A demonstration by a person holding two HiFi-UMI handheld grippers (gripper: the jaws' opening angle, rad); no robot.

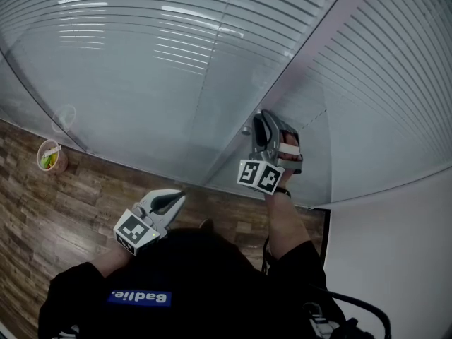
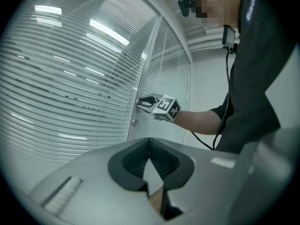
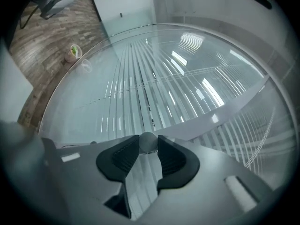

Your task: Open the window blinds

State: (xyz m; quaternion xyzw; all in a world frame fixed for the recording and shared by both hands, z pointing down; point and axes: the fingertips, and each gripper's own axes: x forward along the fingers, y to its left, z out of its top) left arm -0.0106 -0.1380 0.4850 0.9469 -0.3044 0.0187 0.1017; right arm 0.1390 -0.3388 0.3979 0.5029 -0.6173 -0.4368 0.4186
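White slatted blinds (image 1: 176, 62) hang behind glass panels, split by a grey upright frame post (image 1: 311, 55). My right gripper (image 1: 256, 124) is held level against that post, shut on a small round grey knob (image 3: 148, 142) that sits between its dark pads (image 3: 174, 161). The left gripper view shows the same gripper (image 2: 142, 102) from the side at the post, with a second small knob (image 2: 135, 122) lower down. My left gripper (image 1: 176, 200) hangs lower and left, away from the glass, shut with nothing in it (image 2: 150, 142).
A small bowl (image 1: 51, 156) with something green in it stands on the wood floor (image 1: 56, 203) at the foot of the glass. A white wall (image 1: 395, 260) meets the glass at the right. A black cable (image 1: 353, 304) hangs by my body.
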